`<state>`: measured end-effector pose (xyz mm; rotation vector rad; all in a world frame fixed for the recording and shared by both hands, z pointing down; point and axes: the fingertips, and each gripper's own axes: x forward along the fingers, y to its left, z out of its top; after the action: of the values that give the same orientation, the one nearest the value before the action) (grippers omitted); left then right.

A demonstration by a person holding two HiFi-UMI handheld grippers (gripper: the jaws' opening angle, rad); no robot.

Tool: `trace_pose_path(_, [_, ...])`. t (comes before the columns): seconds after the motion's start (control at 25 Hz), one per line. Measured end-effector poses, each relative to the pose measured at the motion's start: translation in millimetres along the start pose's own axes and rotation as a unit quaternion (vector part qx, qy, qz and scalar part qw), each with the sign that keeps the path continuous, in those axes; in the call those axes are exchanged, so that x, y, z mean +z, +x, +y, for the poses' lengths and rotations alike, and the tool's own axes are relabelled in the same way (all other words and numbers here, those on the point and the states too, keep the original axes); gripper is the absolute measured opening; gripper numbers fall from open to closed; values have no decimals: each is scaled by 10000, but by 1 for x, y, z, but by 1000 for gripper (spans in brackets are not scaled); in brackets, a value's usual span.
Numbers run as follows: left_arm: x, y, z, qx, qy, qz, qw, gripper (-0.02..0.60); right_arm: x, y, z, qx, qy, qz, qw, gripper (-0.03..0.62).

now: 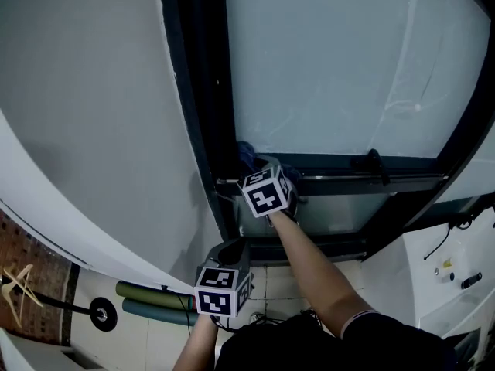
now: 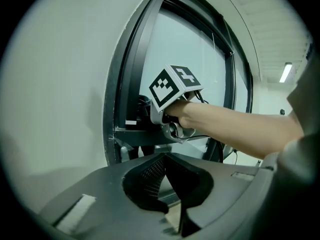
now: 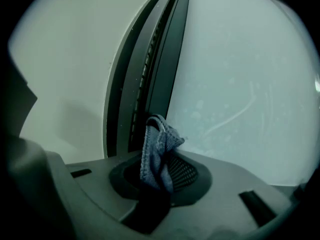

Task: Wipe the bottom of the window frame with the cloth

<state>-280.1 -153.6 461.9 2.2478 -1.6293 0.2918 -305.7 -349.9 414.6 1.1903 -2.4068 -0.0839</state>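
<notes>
Pinched between our right gripper's fingers is the cloth, a blue-grey knitted rag. It is bunched into folds, and its top pokes up past the pads. We hold it at the left end of the bottom rail of the window frame, in the corner where that rail meets the dark upright, just under the frosted glass. Our left gripper hangs lower, well apart from the frame, its pads meeting at the tips with nothing between them.
</notes>
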Motion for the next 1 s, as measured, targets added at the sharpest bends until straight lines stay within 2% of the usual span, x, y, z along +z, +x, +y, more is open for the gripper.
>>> trace_pose_path(0.24, [1, 2, -11, -110, 58, 16, 9999, 8, 1, -5, -4, -91, -331, -137, 9993, 87])
trace_pose_path(0.4, [-1, 6, -16, -163, 119, 44, 9998, 8, -12, -16, -30, -325, -250, -114, 9991, 87])
trace_pose_path(0.64, [-1, 23, -37, -434, 222, 130, 9987, 8, -40, -41, -94, -857, 58, 9, 9963, 87])
trace_pose_path(1.0, [7, 52, -82, -802, 410, 175, 9958, 8, -84, -85, -194, -1631, 338, 169, 9859, 87])
